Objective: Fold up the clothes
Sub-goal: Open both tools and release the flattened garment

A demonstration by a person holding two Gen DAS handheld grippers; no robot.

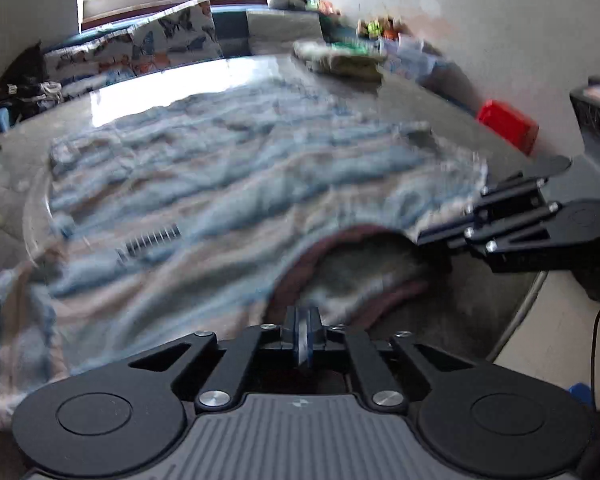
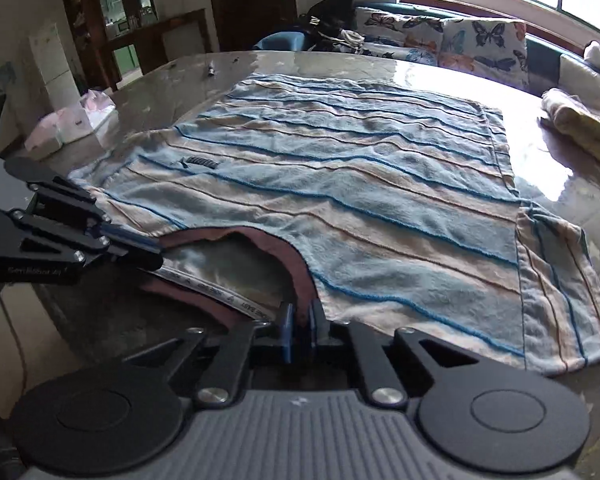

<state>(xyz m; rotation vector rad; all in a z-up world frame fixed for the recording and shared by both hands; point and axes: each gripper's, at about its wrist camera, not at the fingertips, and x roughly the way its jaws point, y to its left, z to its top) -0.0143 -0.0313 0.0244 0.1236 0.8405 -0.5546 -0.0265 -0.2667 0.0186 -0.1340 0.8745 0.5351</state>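
A light-blue and beige striped T-shirt with a maroon collar lies flat on the table, its neck toward me. It looks blurred in the left wrist view. My left gripper is shut on the shirt's shoulder edge beside the collar; it shows from the side in the right wrist view. My right gripper is shut on the shirt at the other side of the collar; it shows from the side in the left wrist view.
The glossy stone table holds a folded yellowish cloth at the far right and tissue packs at its left edge. A butterfly-print sofa stands under the window. A red box sits by the wall.
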